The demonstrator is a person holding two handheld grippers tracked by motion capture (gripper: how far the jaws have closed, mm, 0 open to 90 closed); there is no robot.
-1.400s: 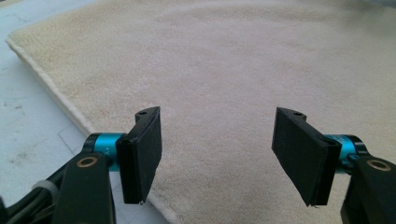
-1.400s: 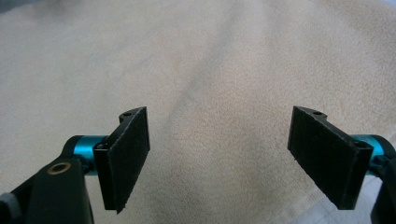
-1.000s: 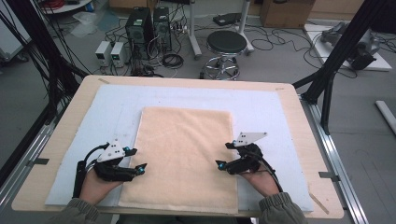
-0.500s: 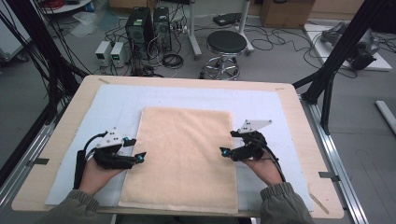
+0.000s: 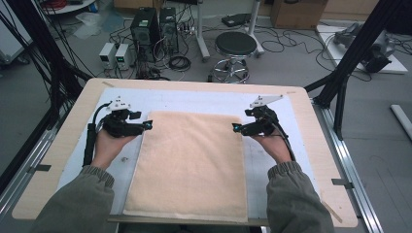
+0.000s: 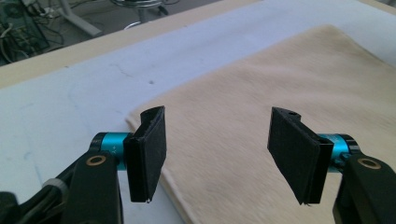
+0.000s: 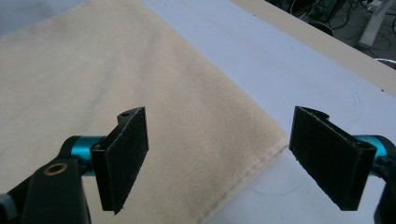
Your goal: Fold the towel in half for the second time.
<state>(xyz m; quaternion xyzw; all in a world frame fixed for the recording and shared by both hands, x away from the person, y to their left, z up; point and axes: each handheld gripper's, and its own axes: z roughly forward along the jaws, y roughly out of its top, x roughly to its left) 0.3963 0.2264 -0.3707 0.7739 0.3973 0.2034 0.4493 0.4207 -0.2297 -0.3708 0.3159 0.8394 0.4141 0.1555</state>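
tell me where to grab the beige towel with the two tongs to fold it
Take the towel by its two far corners, one per side. It lies flat on the blue mat, so each edge needs pinching from the side, low along the mat. The left tongs sit open by the far left corner, the right tongs open by the far right one, each facing inward. Neither holds cloth yet.

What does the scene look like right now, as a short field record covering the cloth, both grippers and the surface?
cloth: beige rectangular towel, lying flat, near edge at the table's front edge
surface: pale blue mat on a light wooden table
left gripper: open, nothing between the jaws, just been closing a little; over the towel's far left corner
right gripper: open, nothing held; at the towel's far right corner
likely next: grip both far corners
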